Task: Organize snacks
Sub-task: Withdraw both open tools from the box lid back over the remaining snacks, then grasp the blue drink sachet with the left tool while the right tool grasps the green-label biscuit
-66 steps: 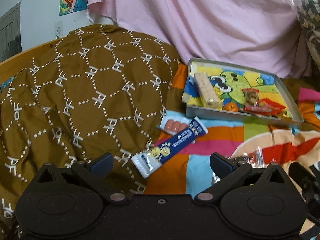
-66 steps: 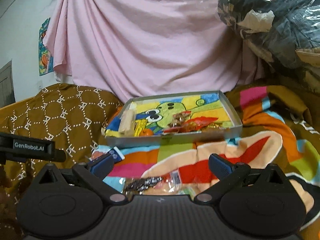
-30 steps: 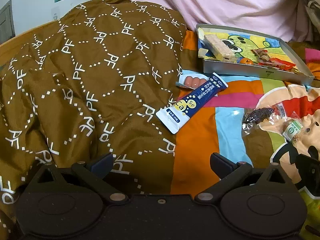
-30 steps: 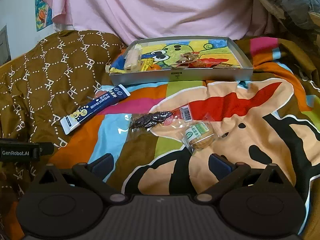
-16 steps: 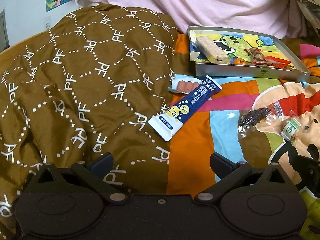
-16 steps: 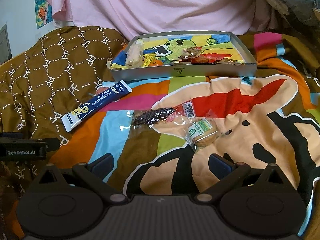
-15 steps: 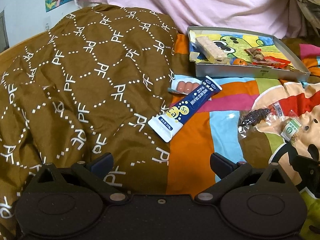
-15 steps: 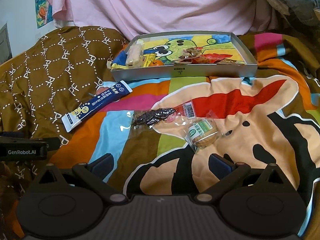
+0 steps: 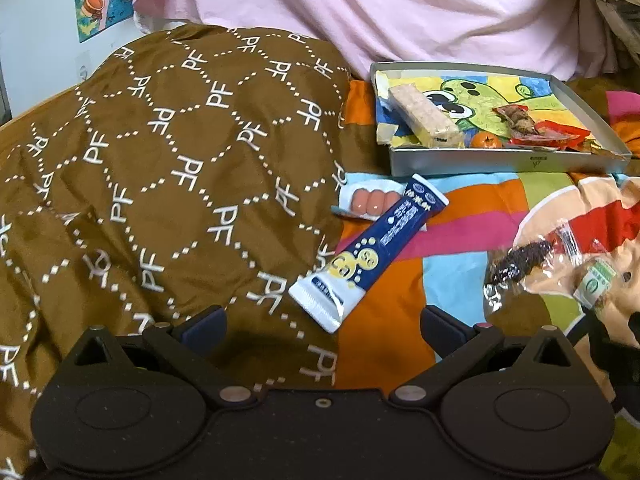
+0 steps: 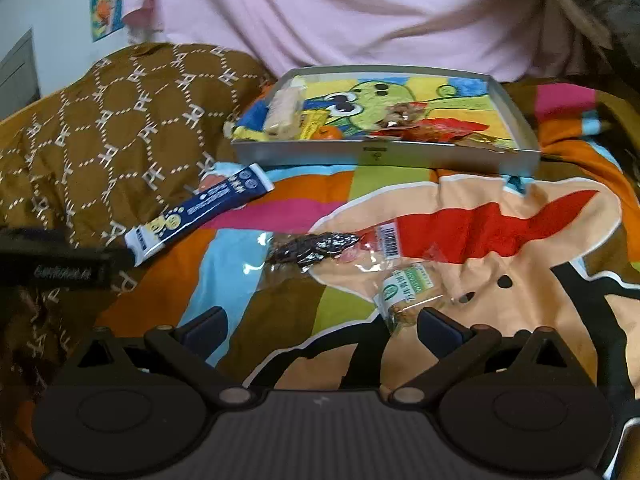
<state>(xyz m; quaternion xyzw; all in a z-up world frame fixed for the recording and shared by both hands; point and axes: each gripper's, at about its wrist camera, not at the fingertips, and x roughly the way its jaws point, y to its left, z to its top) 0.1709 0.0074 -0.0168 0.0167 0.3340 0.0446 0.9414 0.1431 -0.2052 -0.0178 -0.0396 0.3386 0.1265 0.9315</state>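
A grey tray (image 9: 500, 158) (image 10: 384, 156) with a cartoon lining holds several snacks at the back of the bed. In front of it lies a long blue snack packet (image 9: 372, 252) (image 10: 200, 212), partly over a small sausage pack (image 9: 370, 202). To the right lie a clear bag of dark dried fruit (image 9: 520, 260) (image 10: 316, 246) and a green-labelled biscuit packet (image 9: 596, 280) (image 10: 408, 290). My left gripper (image 9: 320, 326) hovers open just short of the blue packet's white end. My right gripper (image 10: 320, 326) is open, its right fingertip beside the biscuit packet.
A brown patterned quilt (image 9: 160, 168) bulges on the left, and a colourful cartoon blanket (image 10: 500, 232) covers the bed. Pink cloth (image 10: 340, 12) hangs behind the tray. The left gripper's body (image 10: 52, 264) shows at the right wrist view's left edge.
Both grippers have moved forward and lower toward the loose snacks. The blue packet and the biscuit packet now sit closer to the fingertips. No snack has shifted.
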